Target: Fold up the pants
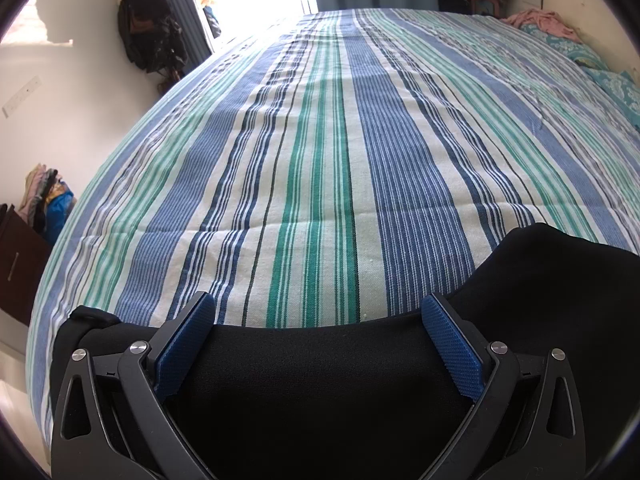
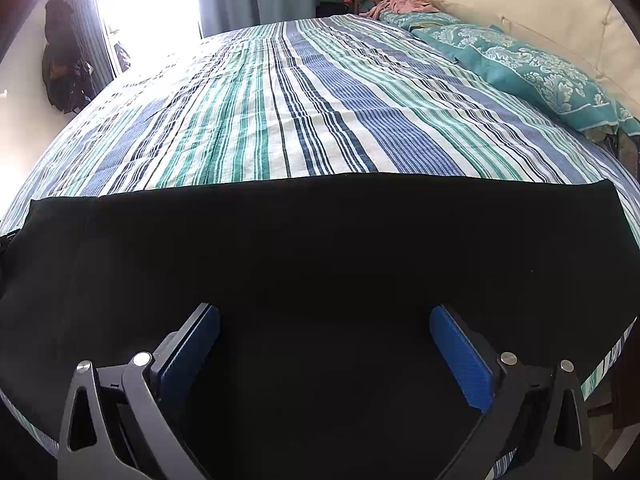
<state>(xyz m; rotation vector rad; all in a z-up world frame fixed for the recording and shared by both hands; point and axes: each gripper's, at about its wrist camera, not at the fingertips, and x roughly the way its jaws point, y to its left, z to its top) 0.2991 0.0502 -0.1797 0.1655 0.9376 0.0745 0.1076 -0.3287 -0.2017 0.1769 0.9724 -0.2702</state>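
The pants (image 2: 320,248) are matt black cloth, smooth. The bedspread (image 1: 320,184) is woven striped cotton-like cloth, faintly creased. Both grippers' fingers (image 1: 184,344) carry ribbed blue rubbery pads on matt black plastic with shiny metal pins.

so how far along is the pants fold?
Done: black pants lie spread flat on the striped bedspread, far edge straight. In hand: nothing; left gripper and right gripper are both open over the cloth. Left: grasp an edge and fold; how many folds are already in cannot be told.
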